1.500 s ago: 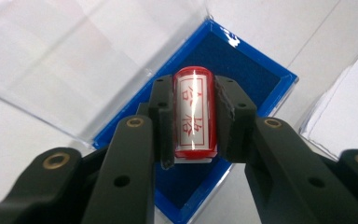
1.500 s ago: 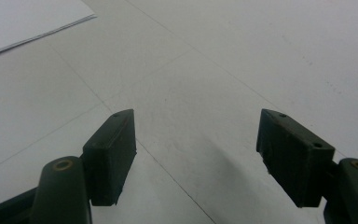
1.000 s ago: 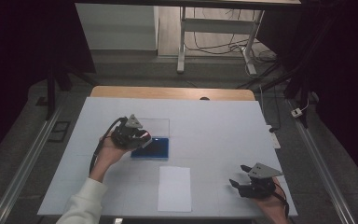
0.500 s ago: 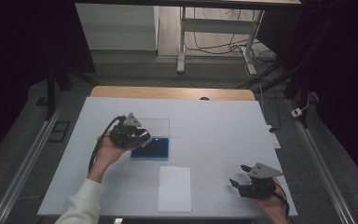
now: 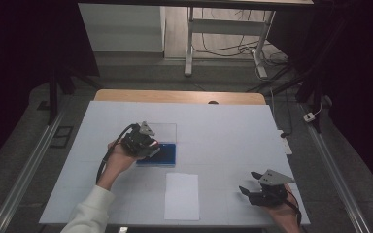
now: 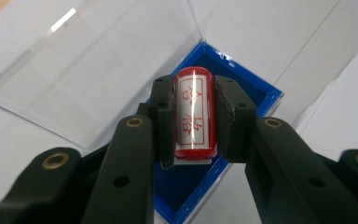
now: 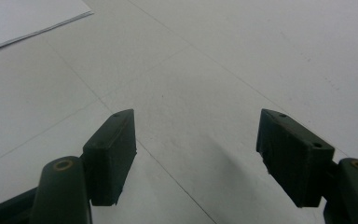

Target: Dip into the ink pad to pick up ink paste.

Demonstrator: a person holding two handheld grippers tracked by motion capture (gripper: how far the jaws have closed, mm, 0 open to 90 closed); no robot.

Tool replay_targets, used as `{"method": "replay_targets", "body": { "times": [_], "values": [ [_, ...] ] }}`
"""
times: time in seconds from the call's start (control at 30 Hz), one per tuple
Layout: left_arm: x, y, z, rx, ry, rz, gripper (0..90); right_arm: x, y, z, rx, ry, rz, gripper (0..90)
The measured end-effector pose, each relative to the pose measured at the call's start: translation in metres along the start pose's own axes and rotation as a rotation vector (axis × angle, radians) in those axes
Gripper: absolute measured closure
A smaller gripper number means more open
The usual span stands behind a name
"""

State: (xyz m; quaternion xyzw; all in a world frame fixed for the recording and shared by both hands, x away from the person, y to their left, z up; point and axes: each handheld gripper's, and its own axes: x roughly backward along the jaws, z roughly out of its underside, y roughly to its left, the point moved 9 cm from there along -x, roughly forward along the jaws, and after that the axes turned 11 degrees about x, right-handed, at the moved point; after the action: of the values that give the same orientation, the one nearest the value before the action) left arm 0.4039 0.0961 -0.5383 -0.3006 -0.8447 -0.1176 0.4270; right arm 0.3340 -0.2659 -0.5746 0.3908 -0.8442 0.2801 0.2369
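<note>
- Against the earlier high views, little has changed: the left gripper (image 5: 151,148) stays over the blue tray (image 5: 167,154) with at most a very slight shift, and the right gripper (image 5: 250,187) keeps its place near the table's (image 5: 223,131) front right corner.
- The sheet of white paper (image 5: 181,195) lies where it lay before, just in front of the blue tray and apart from it.
- Count: two grippers, one red stamp (image 6: 194,113), one blue tray, one clear lid (image 6: 98,70), one sheet of paper.
- The left gripper (image 6: 193,116) has its jaws drawn in narrow, clamped on the red stamp from both sides.
- The stamp is a red cylinder bearing a white label with red characters; it sits between the pads with its long side facing the camera.
- In the left gripper view the stamp hangs above the blue tray (image 6: 265,95); whether it touches the tray's floor cannot be told.
- The clear lid stands hinged open on the tray's far side.
- The right gripper (image 7: 196,140) has its jaws spread wide, holding nothing, with bare table (image 7: 242,56) under them and the paper's edge (image 7: 28,18) off at the upper left of its view.
</note>
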Motion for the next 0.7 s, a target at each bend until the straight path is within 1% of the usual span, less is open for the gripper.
{"method": "replay_targets", "body": {
  "times": [0.1, 0.2, 0.27, 0.7],
  "values": [
    [-0.006, 0.002, 0.003, 0.003, 0.026, -0.013, 70.1, 0.0, 0.0, 0.0, 0.0, -0.001, -0.002, 28.0],
    [-0.011, 0.001, 0.005, 0.003, 0.043, -0.006, 70.0, 0.0, 0.0, 0.0, 0.0, 0.001, -0.001, 28.0],
    [-0.013, 0.002, 0.006, 0.001, 0.053, -0.014, 70.1, 0.0, 0.0, 0.001, -0.002, 0.003, -0.001, 28.0],
    [-0.016, 0.003, 0.008, 0.011, 0.07, -0.019, 70.1, -0.001, 0.001, 0.0, -0.003, 0.005, -0.002, 28.0]
  ]
}}
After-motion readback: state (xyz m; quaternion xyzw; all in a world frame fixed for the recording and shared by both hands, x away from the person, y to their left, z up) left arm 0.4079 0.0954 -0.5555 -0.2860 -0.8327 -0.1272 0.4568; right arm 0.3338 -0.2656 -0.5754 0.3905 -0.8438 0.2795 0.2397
